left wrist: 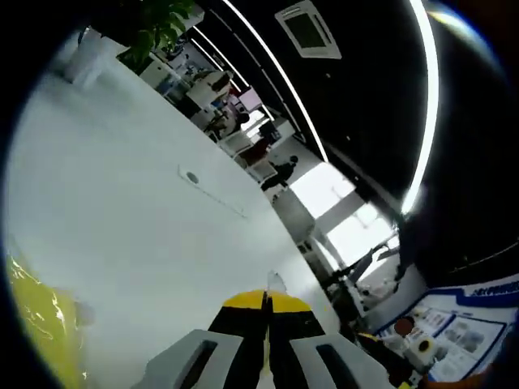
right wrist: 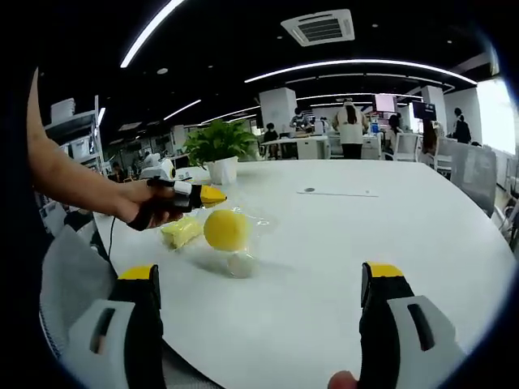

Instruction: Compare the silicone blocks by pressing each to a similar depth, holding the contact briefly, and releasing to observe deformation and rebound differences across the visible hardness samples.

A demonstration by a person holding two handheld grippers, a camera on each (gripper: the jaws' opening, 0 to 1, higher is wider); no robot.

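On the round white table (right wrist: 389,243), a yellow silicone ball (right wrist: 226,229), a yellow block (right wrist: 180,232) and a pale lump (right wrist: 240,264) are lying apparently unpressed, while the left gripper (right wrist: 212,195) is hovering above them with jaws closed and the right gripper (right wrist: 261,284) is gaping wide, suggesting pressing is only starting.

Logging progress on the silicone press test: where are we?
Done: nothing visibly pressed yet. In hand: left gripper, jaws shut and empty, hovers beside the yellow ball, with a pale yellow block and small whitish piece nearby. Right gripper waits open, off the table. Left: every press, hold, release.
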